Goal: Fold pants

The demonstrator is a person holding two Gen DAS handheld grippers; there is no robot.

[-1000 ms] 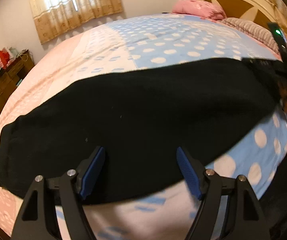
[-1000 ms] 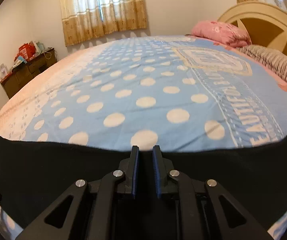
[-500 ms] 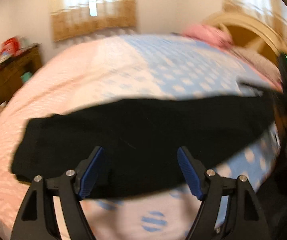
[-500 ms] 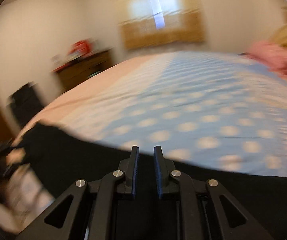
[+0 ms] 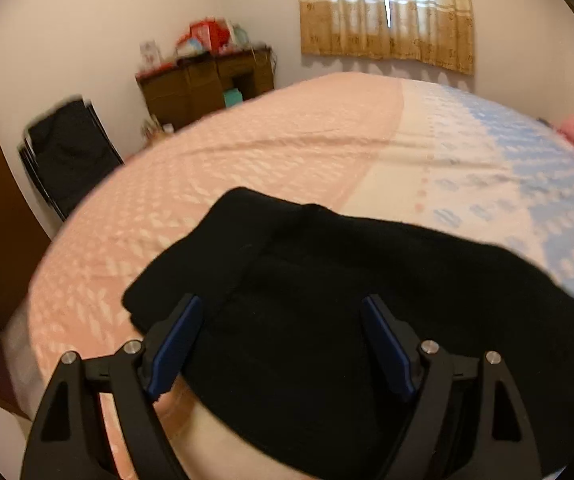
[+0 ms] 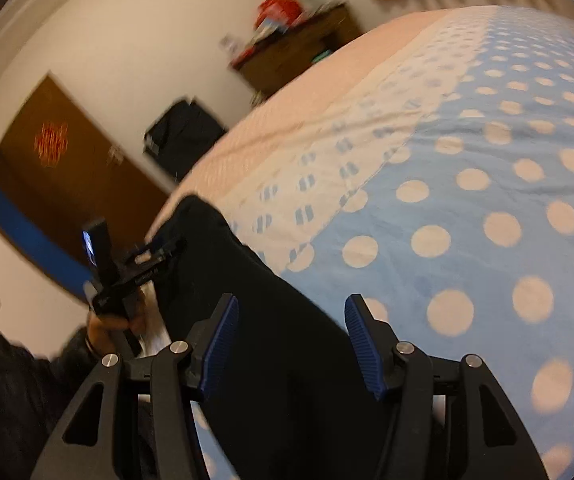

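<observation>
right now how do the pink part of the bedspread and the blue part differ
The pink part has a faint woven pattern of pale flecks; the blue part carries big cream polka dots. The pink part lies toward the wooden cabinet and the door; the blue part lies farther from them. A cream strip with small blue marks separates them. Both belong to one bedspread, and the black pants lie across its near edge.

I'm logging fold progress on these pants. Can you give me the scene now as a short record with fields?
garment: black pants, lying along the bed's near edge
surface: bed with pink and blue dotted cover
left tongs: opening, over the pants, pads not pressing
right tongs: opening, over the pants, pads not pressing
background: wooden cabinet, curtain
</observation>
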